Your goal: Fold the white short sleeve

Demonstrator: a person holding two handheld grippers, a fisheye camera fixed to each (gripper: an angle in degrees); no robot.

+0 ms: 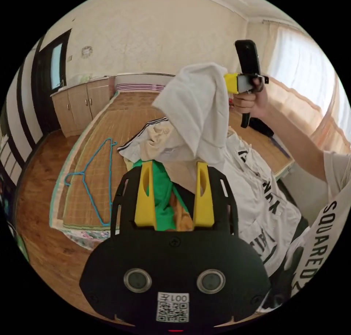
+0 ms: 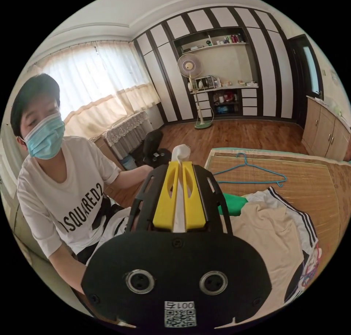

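Note:
The white short sleeve (image 1: pixel 197 108) hangs in the air above a pile of clothes on the bed, bunched and drooping. In the left gripper view the right gripper (image 1: pixel 232 83), held in a hand, pinches the shirt's top edge at the upper right. In the right gripper view its yellow jaws stand nearly together with a strip of the white short sleeve (image 2: pixel 180 155) between them at my right gripper (image 2: pixel 179 165). My left gripper (image 1: pixel 174 165) is open just below the hanging shirt, and no cloth is pressed between its jaws.
Under the shirt lie a green garment (image 1: pixel 161 196), a beige one (image 1: pixel 161 141) and a white jersey with black letters (image 1: pixel 256 188). A blue hanger (image 1: pixel 91 174) rests on the bamboo mat (image 1: pixel 120 119). The person (image 2: pixel 73 203) sits at the bed's edge. Wooden cabinets (image 1: pixel 80 104) line the wall.

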